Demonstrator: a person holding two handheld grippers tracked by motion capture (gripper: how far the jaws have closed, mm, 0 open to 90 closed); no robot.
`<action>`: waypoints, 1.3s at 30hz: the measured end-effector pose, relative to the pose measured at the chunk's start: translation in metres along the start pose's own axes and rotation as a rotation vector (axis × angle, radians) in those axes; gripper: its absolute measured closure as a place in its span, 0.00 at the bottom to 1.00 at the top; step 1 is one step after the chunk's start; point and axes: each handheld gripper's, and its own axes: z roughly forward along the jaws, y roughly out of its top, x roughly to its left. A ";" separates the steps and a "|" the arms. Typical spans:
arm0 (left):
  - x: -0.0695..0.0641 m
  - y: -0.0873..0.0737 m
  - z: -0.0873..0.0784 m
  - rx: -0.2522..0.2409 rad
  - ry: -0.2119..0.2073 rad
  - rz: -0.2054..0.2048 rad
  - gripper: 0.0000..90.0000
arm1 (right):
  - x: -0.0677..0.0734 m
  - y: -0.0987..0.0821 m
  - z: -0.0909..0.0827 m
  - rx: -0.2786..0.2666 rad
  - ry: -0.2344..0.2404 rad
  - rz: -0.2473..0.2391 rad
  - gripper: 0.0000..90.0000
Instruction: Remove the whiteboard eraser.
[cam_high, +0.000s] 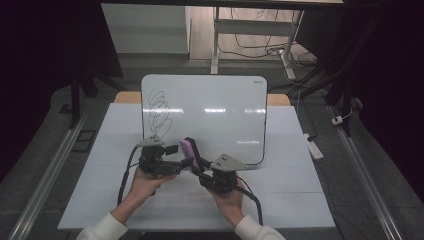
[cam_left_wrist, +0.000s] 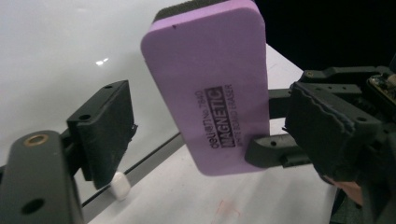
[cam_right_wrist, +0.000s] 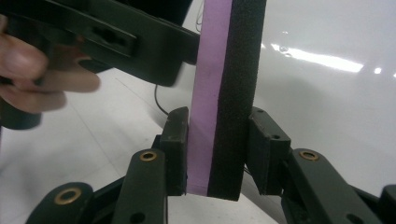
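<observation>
Right tongs (cam_right_wrist: 215, 154): pinching the purple whiteboard eraser (cam_right_wrist: 224, 93) by its lower end — upright, black felt on one face.
Left tongs (cam_left_wrist: 210, 135): spread, either side of the eraser, pads clear.
Whiteboard (cam_high: 220, 115): on the bench (cam_high: 280, 200) just beyond — black scribble (cam_high: 160, 112) at its left.

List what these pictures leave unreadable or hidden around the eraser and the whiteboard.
- Eraser, left gripper view: small print under MAGNETIC, too fine.
- Eraser's purple face, right gripper view: seen edge-on between the right gripper pads.
- Whiteboard logo, high view: too small.
- Whiteboard's lower left edge, high view: behind the left gripper.
</observation>
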 end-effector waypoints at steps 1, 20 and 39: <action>0.000 0.000 0.001 0.000 -0.003 -0.001 0.19 | 0.000 0.000 0.000 0.000 0.000 0.000 0.69; -0.002 0.002 0.006 -0.043 -0.029 -0.022 0.43 | 0.003 -0.003 0.000 -0.044 0.024 0.041 0.68; -0.003 0.006 -0.006 -0.064 -0.033 0.007 0.45 | -0.007 0.001 -0.015 -0.048 0.042 0.031 0.50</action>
